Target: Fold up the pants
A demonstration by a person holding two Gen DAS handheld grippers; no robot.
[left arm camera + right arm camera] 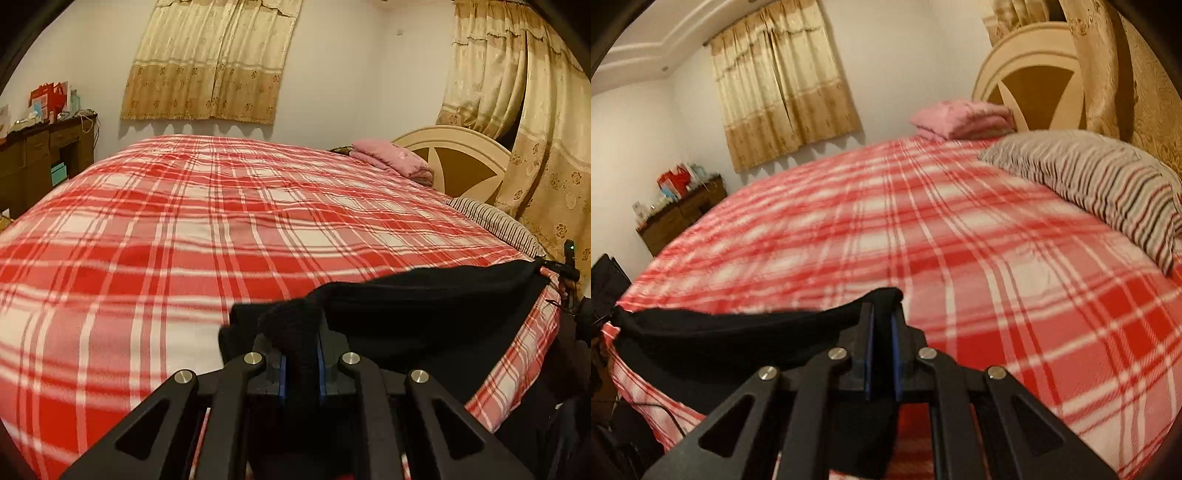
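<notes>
Black pants (424, 295) hung lower frame, stretched btwn left gripper (301, 354) & right gripper (882, 325), both clamped on edge. Risk: thin bite slips, fabric sags onto plaid bedspread (184, 229).

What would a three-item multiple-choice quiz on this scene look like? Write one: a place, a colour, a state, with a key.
1. Where does the pink blanket lie?
A. on the dresser
B. on the bed by the headboard
C. on the floor

2. What colour are the pants?
A. black
B. blue
C. grey

3. How do the left gripper and right gripper stand?
A. both open
B. only one shut on cloth
C. both shut on the pants

Key: 1 B, the folded blanket sits at the far end of the bed in front of the headboard. 2 A, the cloth spanning both grippers is black. 3 C, each wrist view shows black cloth pinched between the blue pads.
</notes>
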